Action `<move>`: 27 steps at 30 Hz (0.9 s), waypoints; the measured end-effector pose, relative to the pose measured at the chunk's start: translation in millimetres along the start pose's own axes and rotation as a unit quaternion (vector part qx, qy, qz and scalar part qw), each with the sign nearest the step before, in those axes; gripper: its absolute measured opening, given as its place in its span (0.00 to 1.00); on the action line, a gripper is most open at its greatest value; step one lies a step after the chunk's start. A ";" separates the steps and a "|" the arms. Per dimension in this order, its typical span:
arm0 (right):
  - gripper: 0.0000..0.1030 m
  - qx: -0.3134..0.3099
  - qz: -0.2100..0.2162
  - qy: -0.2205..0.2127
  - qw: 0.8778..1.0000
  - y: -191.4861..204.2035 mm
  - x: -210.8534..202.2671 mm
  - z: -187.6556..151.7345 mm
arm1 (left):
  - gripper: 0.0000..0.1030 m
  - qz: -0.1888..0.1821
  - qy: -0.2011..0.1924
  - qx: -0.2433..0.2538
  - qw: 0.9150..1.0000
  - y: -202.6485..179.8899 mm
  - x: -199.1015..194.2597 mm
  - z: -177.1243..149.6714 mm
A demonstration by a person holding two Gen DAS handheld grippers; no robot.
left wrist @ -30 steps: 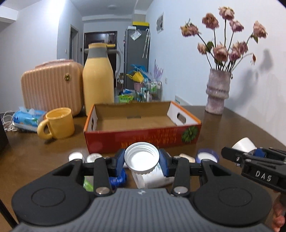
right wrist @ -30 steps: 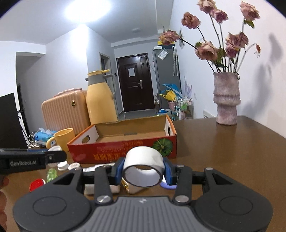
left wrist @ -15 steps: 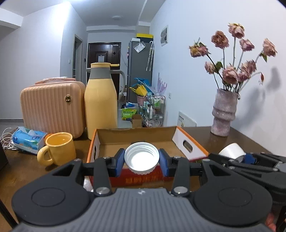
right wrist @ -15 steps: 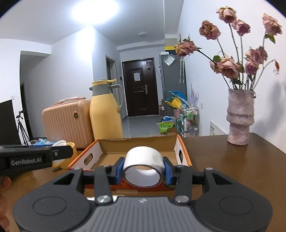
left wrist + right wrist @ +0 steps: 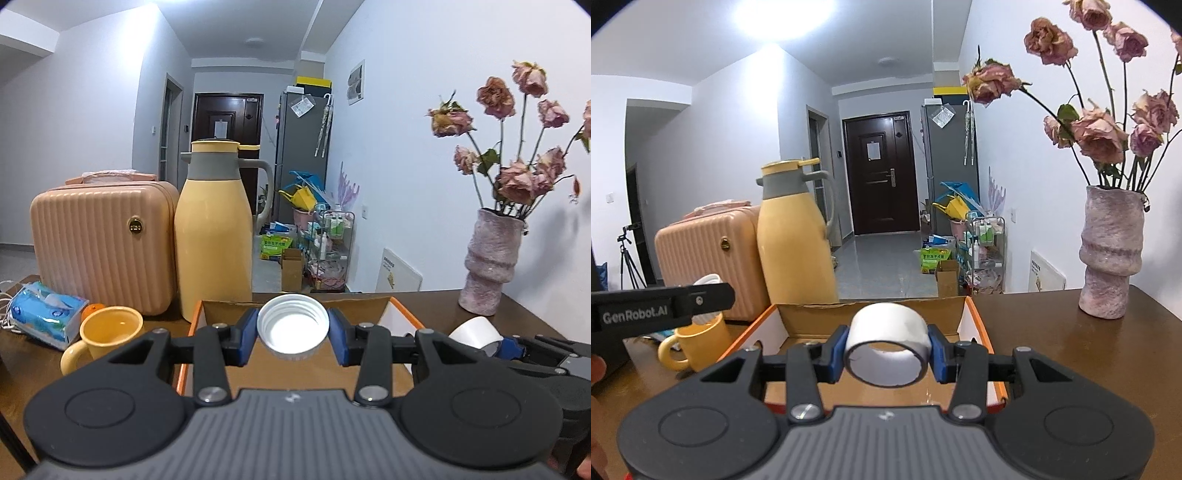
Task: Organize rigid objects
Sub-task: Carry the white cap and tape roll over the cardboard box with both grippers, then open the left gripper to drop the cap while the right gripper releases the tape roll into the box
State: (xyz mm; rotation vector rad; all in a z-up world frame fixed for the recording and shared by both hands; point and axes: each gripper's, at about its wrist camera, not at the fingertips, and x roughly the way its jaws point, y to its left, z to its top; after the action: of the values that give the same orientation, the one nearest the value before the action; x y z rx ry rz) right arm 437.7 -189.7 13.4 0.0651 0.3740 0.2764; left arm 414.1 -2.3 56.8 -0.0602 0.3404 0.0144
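**Both jaws loaded, both loads held above the box**

Jaws on the left gripper [image 5: 293, 334] are closed narrow on a white screw cap [image 5: 293, 331], the blue pads [image 5: 246, 339] pressing its ribbed rim from either side, open face toward the camera. Jaws on the right gripper [image 5: 886, 352] are clamped across a white tape roll [image 5: 887, 349], pads on its two flat faces, the hollow core facing the lens. Each piece hangs in the air over the open cardboard box [image 5: 975, 325] on the brown table [image 5: 1071, 354], with the yellow mug [image 5: 107, 332] to the box's left and the vase [image 5: 1112, 254] well apart on the right.

Both items look light and stiff. The cap is probably thin plastic, hard enough to hold its shape under the pads, and its ridged skirt gives good purchase; the grip across the widest part seems the right one. The roll is likely a bit heavier and its outer wrap smooth, so it could roll once set down on its curved side. Neither looks breakable, so a short drop onto the box floor should do no harm, though the cap may bounce or skate on the cardboard.
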 end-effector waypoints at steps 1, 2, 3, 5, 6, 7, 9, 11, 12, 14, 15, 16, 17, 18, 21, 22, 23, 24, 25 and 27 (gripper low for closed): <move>0.42 -0.002 -0.001 0.002 1.000 -0.6 5.4 1.2 | 0.40 0.003 -0.001 0.001 1.000 0.8 5.7 0.7; 0.42 -0.004 -0.003 0.005 1.000 -1.1 11.3 2.6 | 0.40 0.005 -0.002 0.002 1.000 2.3 10.5 1.0; 0.42 -0.005 -0.004 0.008 1.000 -1.9 17.6 3.8 | 0.40 0.006 -0.003 0.002 1.000 4.1 15.3 1.0; 0.42 -0.003 -0.003 0.014 1.000 -4.1 29.0 5.0 | 0.40 0.010 0.000 0.005 1.000 7.0 26.4 -0.3; 0.42 -0.001 -0.002 0.018 1.000 -4.7 33.4 5.0 | 0.40 0.011 0.005 0.006 1.000 7.9 32.1 -1.1; 0.42 -0.002 -0.001 0.024 1.000 -5.0 39.2 4.9 | 0.40 0.012 0.013 0.010 1.000 8.7 38.7 -2.2; 0.42 -0.005 -0.004 0.035 0.999 -5.5 51.2 4.5 | 0.40 0.017 0.023 0.012 1.000 11.0 51.0 -3.9; 0.42 -0.008 -0.005 0.044 0.999 -6.4 61.9 4.5 | 0.40 0.022 0.032 0.014 0.999 13.4 61.9 -5.1; 0.42 -0.008 -0.006 0.049 0.999 -7.1 67.4 4.6 | 0.40 0.026 0.038 0.015 0.999 14.4 68.0 -6.0; 0.42 -0.008 -0.009 0.058 0.998 -9.3 77.8 4.8 | 0.40 0.035 0.054 0.022 0.998 15.2 79.9 -8.2; 0.42 -0.005 -0.011 0.061 0.998 -10.6 82.1 4.6 | 0.40 0.040 0.061 0.025 0.997 15.3 85.7 -10.0; 0.42 -0.003 -0.012 0.065 0.998 -11.7 86.6 3.6 | 0.40 0.045 0.068 0.027 0.996 15.5 91.6 -11.8; 0.42 -0.002 -0.014 0.070 0.997 -12.2 90.8 1.8 | 0.40 0.049 0.074 0.028 0.996 16.4 97.0 -13.4; 0.42 -0.002 -0.015 0.075 0.997 -13.0 94.4 -0.2 | 0.40 0.053 0.080 0.027 0.995 18.0 101.8 -15.2; 0.42 -0.002 -0.016 0.088 0.996 -15.1 105.1 -7.6 | 0.40 0.058 0.099 0.023 0.993 23.6 113.5 -21.9; 0.42 -0.001 -0.017 0.089 0.996 -15.5 107.6 -9.9 | 0.40 0.061 0.103 0.025 0.992 24.2 116.2 -24.2; 0.42 -0.001 -0.018 0.091 0.996 -15.5 109.9 -12.4 | 0.40 0.066 0.105 0.029 0.992 24.9 118.3 -25.9; 0.42 -0.001 -0.021 0.095 0.995 -15.7 112.6 -14.7 | 0.40 0.071 0.105 0.034 0.991 24.2 120.0 -27.8; 0.42 -0.004 -0.026 0.098 0.995 -15.1 114.6 -17.0 | 0.40 0.074 0.106 0.040 0.991 23.7 121.6 -29.9; 0.42 -0.011 -0.032 0.101 0.994 -13.4 117.5 -20.0 | 0.40 0.073 0.109 0.046 0.990 22.0 123.4 -33.1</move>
State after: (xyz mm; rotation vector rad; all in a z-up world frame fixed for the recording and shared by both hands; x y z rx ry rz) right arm 538.7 -169.6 -48.0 0.0032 0.5736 0.2243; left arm 518.8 18.1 -16.8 0.0546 0.5626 0.1383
